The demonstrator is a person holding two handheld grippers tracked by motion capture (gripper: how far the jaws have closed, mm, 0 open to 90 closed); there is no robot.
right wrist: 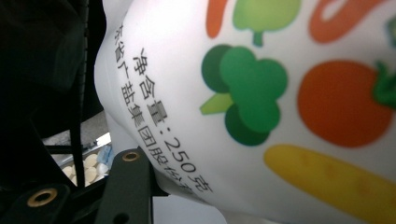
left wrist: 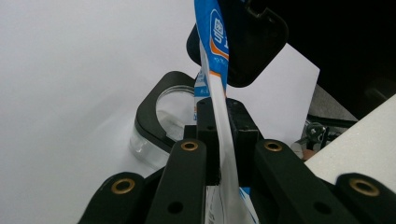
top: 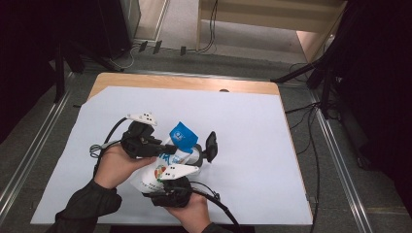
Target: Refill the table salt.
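A white salt bag (top: pixel 180 135) with a blue top and vegetable prints is held up over the white sheet, tilted toward a clear jar (top: pixel 197 156) with a black rim. The jar's flip lid (top: pixel 211 144) stands open. My left gripper (top: pixel 162 147) is shut on the bag's upper edge. In the left gripper view the jaws (left wrist: pixel 223 116) pinch the thin bag (left wrist: pixel 215 28) above the jar mouth (left wrist: pixel 161 122) and the lid (left wrist: pixel 254 46). My right gripper (top: pixel 170 180) clasps the bag's lower bulk. The bag (right wrist: pixel 261 93) presses close to that camera, one finger (right wrist: pixel 128 186) at its left and the other hidden.
A white sheet (top: pixel 252 145) covers most of the wooden table (top: pixel 194 83), with free room to the right and at the back. Cables (top: pixel 221 206) trail from the grippers. Dark stand legs (top: pixel 320 82) and floor rails flank the table.
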